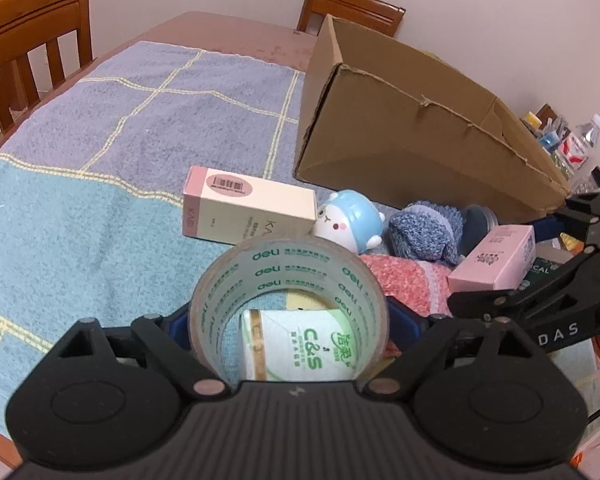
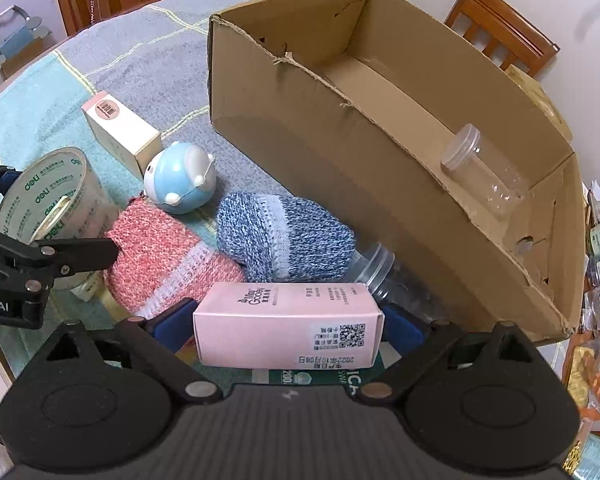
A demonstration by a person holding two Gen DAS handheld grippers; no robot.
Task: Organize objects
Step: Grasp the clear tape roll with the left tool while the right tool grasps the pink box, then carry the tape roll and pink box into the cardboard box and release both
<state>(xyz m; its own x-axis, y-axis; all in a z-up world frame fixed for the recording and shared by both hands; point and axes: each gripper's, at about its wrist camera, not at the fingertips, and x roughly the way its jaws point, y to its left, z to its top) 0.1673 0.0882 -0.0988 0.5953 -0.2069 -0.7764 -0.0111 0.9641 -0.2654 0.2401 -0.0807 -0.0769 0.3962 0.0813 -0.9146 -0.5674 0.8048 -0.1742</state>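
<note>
Over the cloth-covered bench (image 1: 100, 128), both tools tilt steeply downward toward a cluster of small things; the left hand-held gripper (image 1: 288, 316) has its blue pads on either side of a roll of clear tape (image 1: 288, 280), which stands on edge with green lettering printed round its inner wall; the pads sit right at the roll's sides, though whether they press on it cannot be told from either view; through the roll's hole a green and white tissue pack (image 1: 296, 352) shows lying on the bench; the right hand-held gripper (image 2: 288, 320) straddles a pink carton (image 2: 284, 324) that lies lengthwise between its blue pads, a QR code and black print on its upper face; its jaws stand wide and the pads are close to the carton's ends, with contact unclear; beneath the carton lies something dark green with white letters; just beyond it a blue knitted sock (image 2: 280, 236) rests against a pink knitted sock (image 2: 168, 256), and a clear jar (image 2: 380, 272) lies on its side partly under the blue one; a round blue and white toy (image 2: 180, 180) sits beside a cream carton (image 2: 120, 132) with a barcode on its pink end; behind them all stands an open cardboard box (image 2: 340, 152), its rim torn, with another clear lidded jar (image 2: 480, 168) lying inside; wooden chairs (image 1: 36, 36) stand at the bench's far side.
</note>
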